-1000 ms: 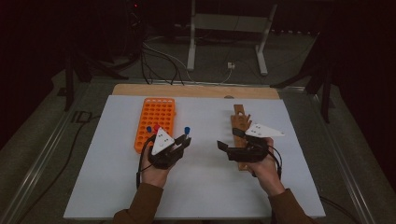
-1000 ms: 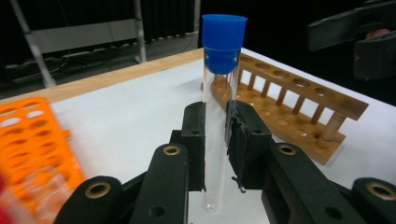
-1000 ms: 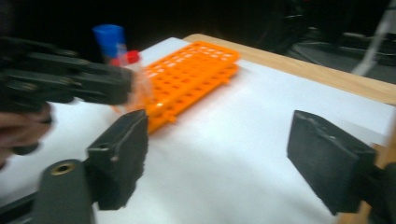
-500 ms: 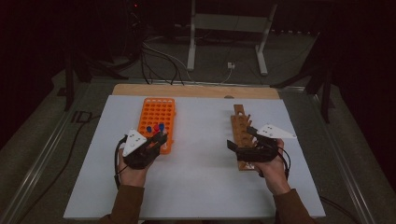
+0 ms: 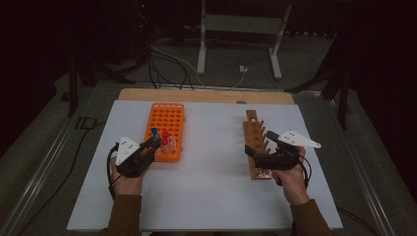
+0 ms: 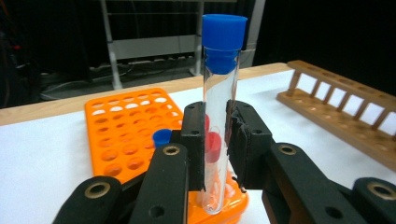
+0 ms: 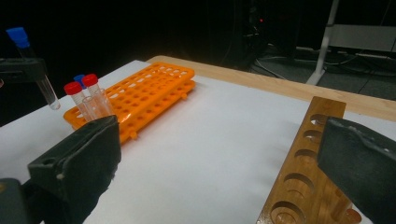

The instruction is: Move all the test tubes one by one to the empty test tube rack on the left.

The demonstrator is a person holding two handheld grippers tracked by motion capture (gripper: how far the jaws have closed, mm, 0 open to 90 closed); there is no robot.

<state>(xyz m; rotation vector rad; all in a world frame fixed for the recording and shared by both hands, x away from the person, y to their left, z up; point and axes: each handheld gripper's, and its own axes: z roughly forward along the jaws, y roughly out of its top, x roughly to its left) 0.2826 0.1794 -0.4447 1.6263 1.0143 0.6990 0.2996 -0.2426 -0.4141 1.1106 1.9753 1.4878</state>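
At 9 o'clock, left tongs (image 6: 215, 140) now hold blue-capped tube (image 6: 220, 93) over orange rack (image 5: 166, 130); right tongs (image 5: 258, 147) just opened, empty.

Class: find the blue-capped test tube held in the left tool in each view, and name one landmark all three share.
High view: blue-capped test tube left of centre, by the orange rack.
Left gripper view: centre, upright between the jaws.
Right gripper view: far upper left.
Shared landmark: the orange rack.

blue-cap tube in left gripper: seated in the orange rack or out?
Out. The left gripper holds the blue-capped tube upright, its tip in the air beside the orange rack.
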